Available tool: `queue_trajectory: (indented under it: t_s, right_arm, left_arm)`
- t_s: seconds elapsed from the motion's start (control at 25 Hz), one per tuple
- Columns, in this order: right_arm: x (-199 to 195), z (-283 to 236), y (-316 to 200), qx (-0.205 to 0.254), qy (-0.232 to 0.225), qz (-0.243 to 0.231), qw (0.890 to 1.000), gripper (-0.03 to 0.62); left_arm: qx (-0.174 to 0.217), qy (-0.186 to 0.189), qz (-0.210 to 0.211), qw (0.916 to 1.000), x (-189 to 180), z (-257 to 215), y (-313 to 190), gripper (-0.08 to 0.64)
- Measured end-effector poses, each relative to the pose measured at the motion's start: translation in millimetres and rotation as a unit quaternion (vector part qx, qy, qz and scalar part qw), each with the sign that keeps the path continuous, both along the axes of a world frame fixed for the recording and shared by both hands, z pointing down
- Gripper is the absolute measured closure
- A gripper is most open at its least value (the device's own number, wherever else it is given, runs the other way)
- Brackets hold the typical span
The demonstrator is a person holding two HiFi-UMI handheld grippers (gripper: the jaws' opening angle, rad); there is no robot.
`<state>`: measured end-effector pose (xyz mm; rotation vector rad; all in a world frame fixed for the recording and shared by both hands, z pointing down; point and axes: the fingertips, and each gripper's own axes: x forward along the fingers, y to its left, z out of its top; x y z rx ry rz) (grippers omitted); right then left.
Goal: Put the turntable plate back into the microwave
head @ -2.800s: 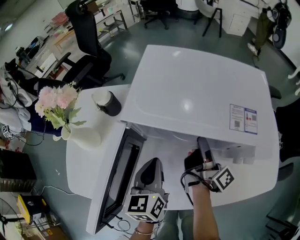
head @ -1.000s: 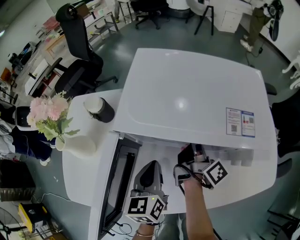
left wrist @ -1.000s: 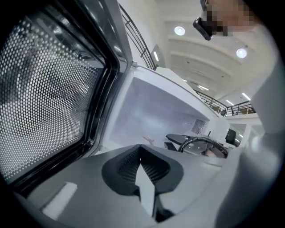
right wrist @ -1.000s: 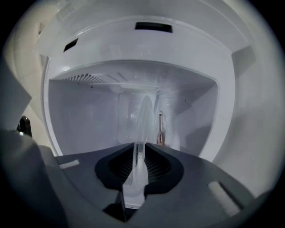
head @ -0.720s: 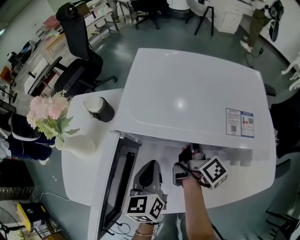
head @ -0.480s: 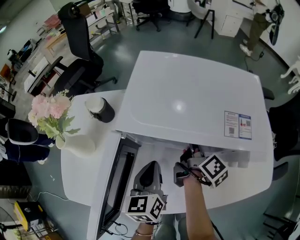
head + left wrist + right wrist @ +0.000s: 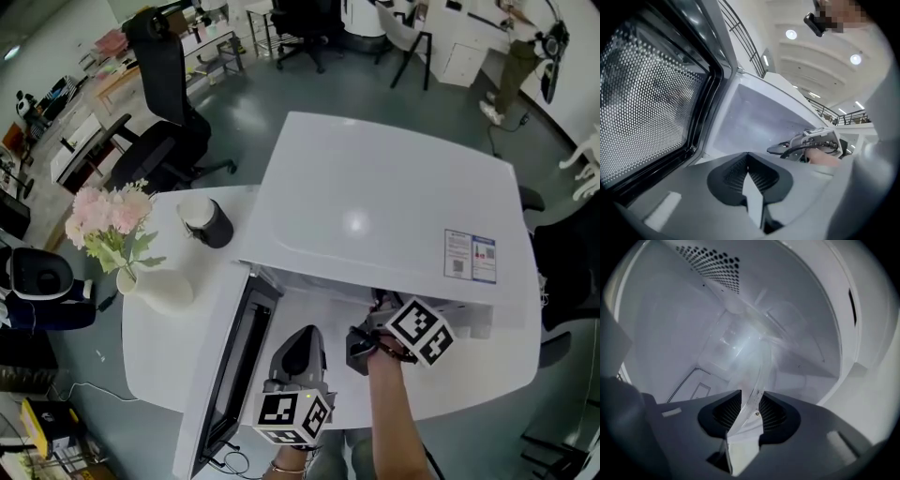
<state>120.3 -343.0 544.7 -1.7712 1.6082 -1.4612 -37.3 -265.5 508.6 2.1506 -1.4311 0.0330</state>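
The white microwave stands on a round table with its door swung open to the left. My right gripper reaches into the cavity. The clear glass turntable plate lies tilted inside, its rim running between the pads of the right gripper. Those jaws have just been opening, and a gap shows on each side of the rim. My left gripper hovers before the door, shut with nothing in it. From there the right gripper shows at the cavity mouth.
A white vase of pink flowers and a dark cup stand on the table left of the microwave. The mesh door window fills the left of the left gripper view. Office chairs stand beyond.
The right gripper has rolled at the cavity mouth, its marker cube turning to face up more. The left gripper has stayed where it was.
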Motion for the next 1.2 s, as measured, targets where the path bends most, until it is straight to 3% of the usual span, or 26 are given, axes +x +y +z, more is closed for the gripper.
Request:
queue_trajectory:
  t_s: [0.28, 0.52, 1.2]
  right_arm:
    - [-1, 5, 1, -0.042, 0.017, -0.018, 0.999, 0.469]
    - [1, 7, 3, -0.066, 0.067, -0.032, 0.995, 0.436]
    - [1, 5, 14, -0.066, 0.082, -0.045, 0.993, 0.436]
  left_arm:
    - [0.001, 0.002, -0.002, 1.0000, -1, -2, 2, 0.560]
    - [0.005, 0.008, -0.001, 1.0000, 2, -5, 2, 0.560]
    - [0.007, 0.013, -0.009, 0.9998, 2, -9, 11, 0.560]
